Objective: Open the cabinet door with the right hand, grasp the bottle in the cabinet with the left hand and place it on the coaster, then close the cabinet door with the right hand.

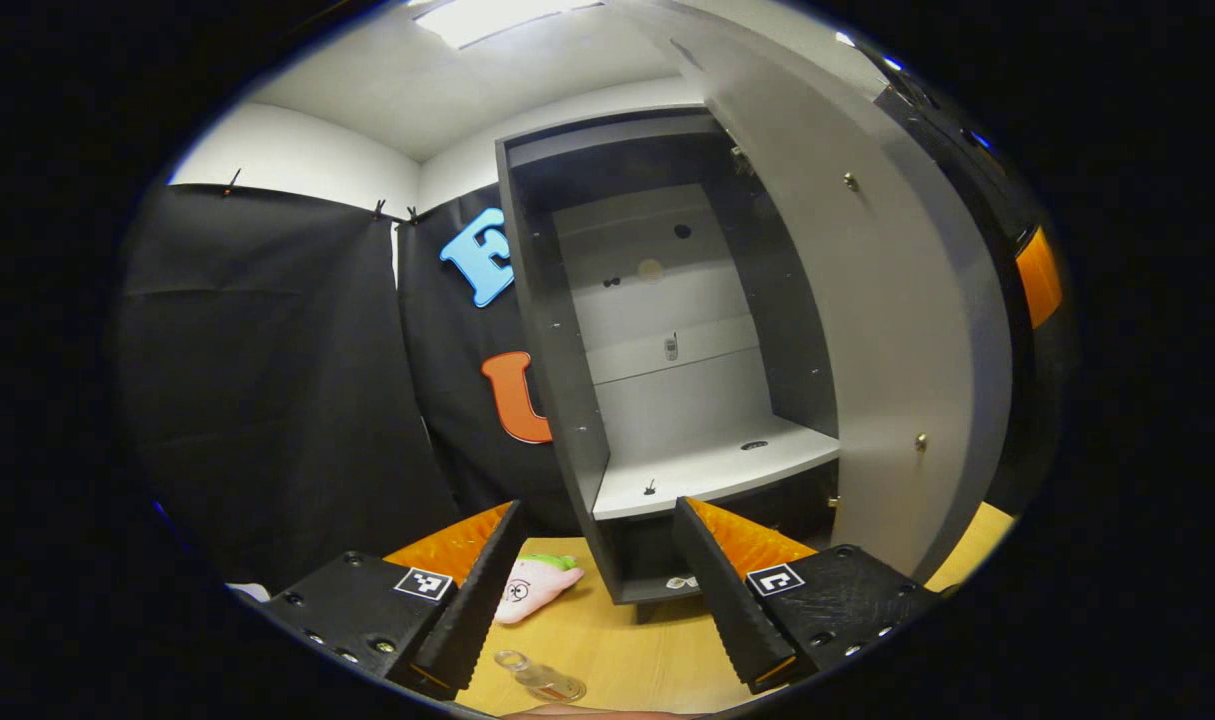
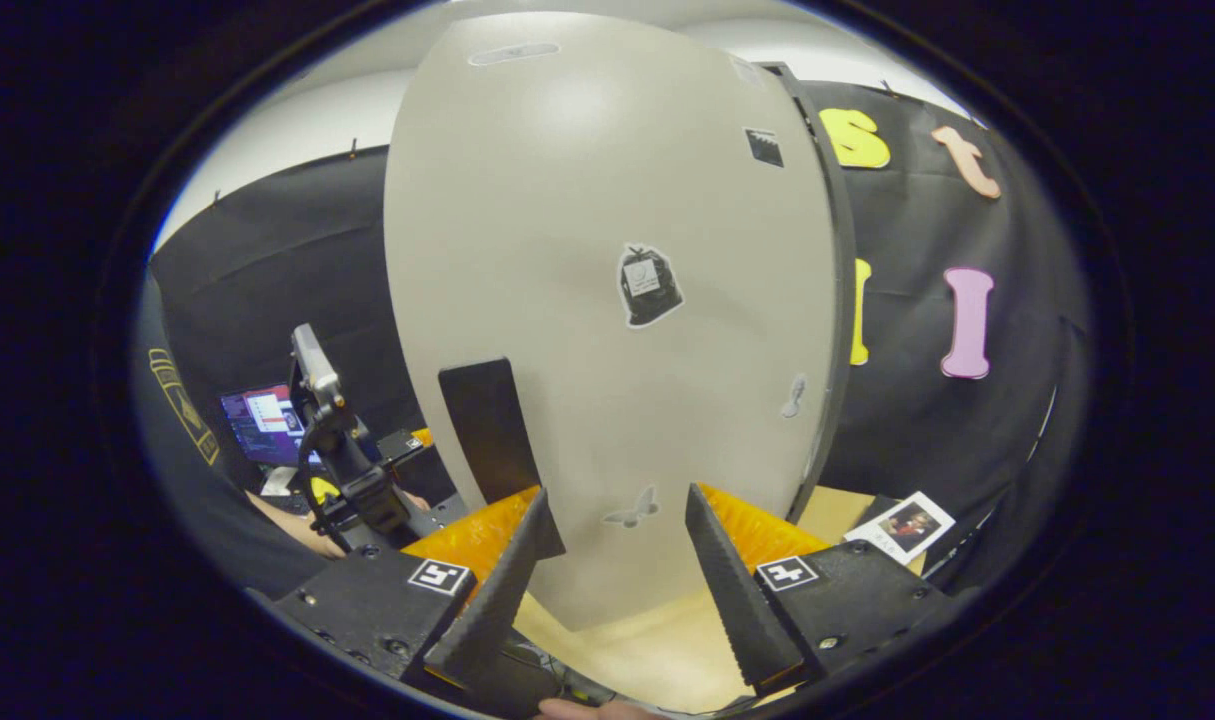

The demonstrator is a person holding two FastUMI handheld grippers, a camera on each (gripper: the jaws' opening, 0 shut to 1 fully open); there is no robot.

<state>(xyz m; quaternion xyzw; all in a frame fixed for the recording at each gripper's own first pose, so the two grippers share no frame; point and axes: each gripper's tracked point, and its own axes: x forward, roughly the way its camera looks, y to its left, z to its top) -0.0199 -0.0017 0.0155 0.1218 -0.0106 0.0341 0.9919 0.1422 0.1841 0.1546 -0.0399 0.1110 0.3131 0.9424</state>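
Note:
The grey cabinet [image 1: 567,400] stands open and its white shelf [image 1: 707,465] holds no bottle. Its door [image 1: 867,330] is swung out to the right. A small clear bottle [image 1: 539,678] lies low on the wooden table [image 1: 647,650], below and between the fingers of my open left gripper [image 1: 597,505]. Whether a coaster is under the bottle I cannot tell. In the right gripper view the door's outer face [image 2: 607,250] is close ahead, with its black handle [image 2: 487,430] just above the left finger. My right gripper [image 2: 617,492] is open, holding nothing.
A pink plush toy [image 1: 532,588] lies on the table left of the cabinet's base. A photo card [image 2: 902,525] rests on the table right of the door. A person's sleeve [image 2: 182,420], a laptop screen [image 2: 262,425] and the other gripper [image 2: 352,480] are at left.

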